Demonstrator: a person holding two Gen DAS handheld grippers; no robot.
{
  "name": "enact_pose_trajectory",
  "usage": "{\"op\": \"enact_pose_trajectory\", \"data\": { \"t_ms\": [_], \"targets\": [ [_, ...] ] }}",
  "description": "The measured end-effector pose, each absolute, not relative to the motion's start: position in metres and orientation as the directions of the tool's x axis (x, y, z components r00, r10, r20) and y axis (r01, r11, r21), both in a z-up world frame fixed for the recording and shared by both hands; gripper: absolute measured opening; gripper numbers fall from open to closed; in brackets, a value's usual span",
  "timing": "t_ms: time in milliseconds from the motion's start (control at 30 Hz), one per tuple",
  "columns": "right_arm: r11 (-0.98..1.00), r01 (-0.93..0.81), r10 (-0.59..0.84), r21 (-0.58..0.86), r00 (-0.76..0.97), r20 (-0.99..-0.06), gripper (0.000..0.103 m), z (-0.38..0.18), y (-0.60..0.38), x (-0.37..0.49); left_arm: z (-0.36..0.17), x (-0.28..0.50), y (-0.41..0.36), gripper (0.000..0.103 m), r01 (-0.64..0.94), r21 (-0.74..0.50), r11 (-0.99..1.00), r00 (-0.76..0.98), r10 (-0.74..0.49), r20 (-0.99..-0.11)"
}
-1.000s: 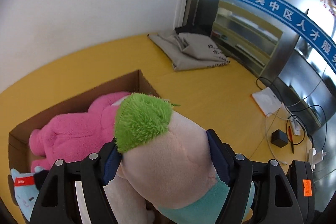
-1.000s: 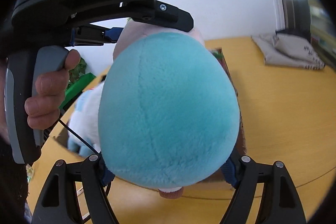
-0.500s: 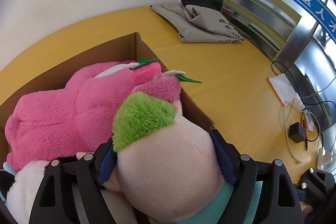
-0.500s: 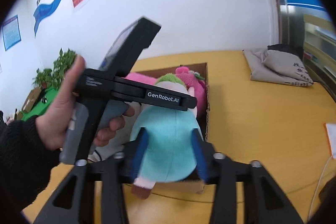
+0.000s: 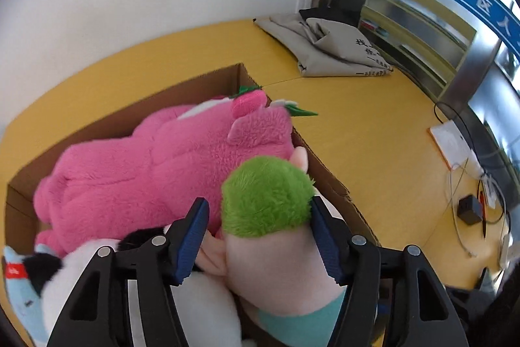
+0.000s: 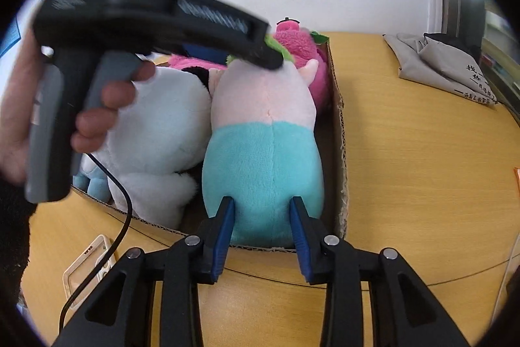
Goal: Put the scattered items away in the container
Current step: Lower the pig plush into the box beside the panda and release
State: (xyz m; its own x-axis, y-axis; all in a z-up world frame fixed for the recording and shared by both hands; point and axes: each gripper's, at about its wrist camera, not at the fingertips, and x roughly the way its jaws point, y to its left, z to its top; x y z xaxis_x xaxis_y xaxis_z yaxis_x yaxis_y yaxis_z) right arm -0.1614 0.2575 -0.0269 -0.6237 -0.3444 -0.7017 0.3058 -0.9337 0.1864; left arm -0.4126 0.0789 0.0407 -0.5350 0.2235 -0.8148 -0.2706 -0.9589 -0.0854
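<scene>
Resting on the yellow-orange tabletop (image 6: 422,152), the brown corrugated cardboard box (image 6: 338,106) already holds a large pink plush bear (image 5: 146,171) and a white plush toy (image 6: 156,132). Alongside them lies a green-haired plush doll with peach body and teal trousers (image 6: 263,132), its long axis running away from the right gripper (image 6: 261,226), which pinches the teal end narrowly. At the head, the left gripper (image 5: 256,236) is closing around the green hair (left pad clear). Grey folded cloth bag (image 5: 331,51): print unreadable.
</scene>
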Motion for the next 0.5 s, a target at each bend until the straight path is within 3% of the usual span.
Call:
{"op": "enact_pose_trajectory", "data": {
  "t_ms": [133,167,233,300,400,433,500],
  "targets": [
    [-0.945,0.276,-0.315,0.173,-0.635,-0.706,0.037,-0.022,0.258,-0.156,0.024,-0.415,0.101,0.07,-0.291,0.009,-0.957,-0.573,0.166,-0.803],
    [-0.949,0.272,-0.302,0.159,-0.636,-0.71,0.043,-0.016,0.255,-0.16,0.023,-0.414,0.105,0.07,-0.287,0.018,-0.958,-0.578,0.158,-0.8],
    [-0.945,0.285,-0.313,0.163,-0.634,-0.707,0.066,-0.01,0.254,-0.16,0.028,-0.412,0.107,0.069,-0.265,0.016,-0.964,-0.589,0.149,-0.794],
    [-0.951,0.269,-0.299,0.155,-0.659,-0.69,0.078,-0.001,0.255,-0.148,0.044,-0.4,0.104,0.068,-0.268,-0.006,-0.963,-0.61,0.175,-0.773],
    [-0.961,0.231,-0.271,0.149,-0.707,-0.653,0.078,0.014,0.261,-0.126,0.072,-0.369,0.092,0.069,-0.306,-0.027,-0.952,-0.628,0.223,-0.745],
    [-0.963,0.217,-0.268,0.159,-0.718,-0.643,0.078,0.019,0.265,-0.119,0.082,-0.354,0.083,0.071,-0.303,-0.036,-0.952,-0.649,0.234,-0.724],
    [-0.965,0.195,-0.264,0.178,-0.731,-0.629,0.079,0.027,0.27,-0.104,0.101,-0.318,0.064,0.093,-0.288,-0.065,-0.955,-0.69,0.255,-0.677]
  ]
}}
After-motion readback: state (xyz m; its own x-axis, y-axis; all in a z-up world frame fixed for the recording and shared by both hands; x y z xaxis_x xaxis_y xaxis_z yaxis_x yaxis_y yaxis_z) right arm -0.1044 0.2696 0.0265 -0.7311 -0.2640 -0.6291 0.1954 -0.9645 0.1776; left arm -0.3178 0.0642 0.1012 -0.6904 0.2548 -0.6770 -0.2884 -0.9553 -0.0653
